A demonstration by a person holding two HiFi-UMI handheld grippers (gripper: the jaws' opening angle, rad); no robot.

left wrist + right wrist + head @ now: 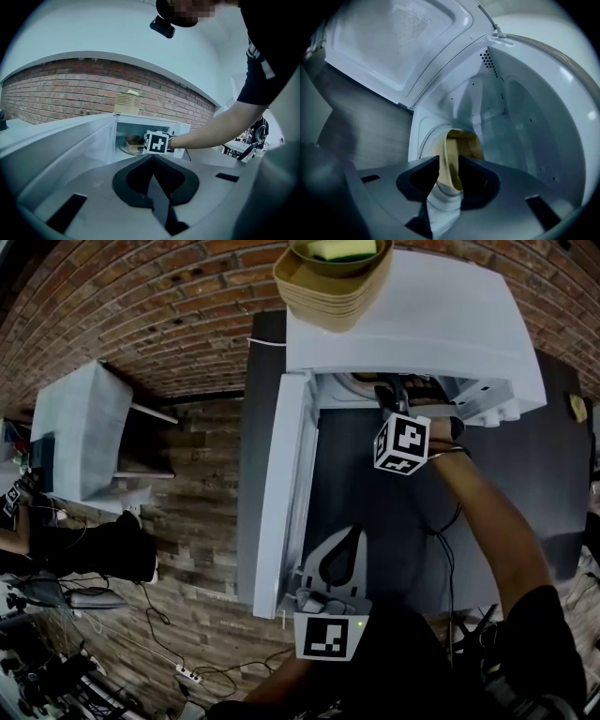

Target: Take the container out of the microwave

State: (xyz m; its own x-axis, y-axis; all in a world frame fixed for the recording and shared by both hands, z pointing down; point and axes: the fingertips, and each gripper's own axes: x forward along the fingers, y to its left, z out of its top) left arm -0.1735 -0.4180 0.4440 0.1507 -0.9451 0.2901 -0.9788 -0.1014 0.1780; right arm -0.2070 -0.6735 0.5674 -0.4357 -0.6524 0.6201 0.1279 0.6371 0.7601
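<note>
The white microwave stands with its door swung wide. Inside, a tan container rests on the turntable; from the left gripper view the container shows low in the cavity. My right gripper reaches into the cavity, its jaws apart with the container's near rim between them and a sliver of gap at the left pad. In the head view the right gripper is just inside the opening. My left gripper, shut and empty, hovers near the door's outer end; its jaws meet.
A stack of tan bowls with a yellow sponge sits on the microwave's top. The microwave stands on a dark counter. Left of it are a brick wall and a white cabinet; cables lie on the floor.
</note>
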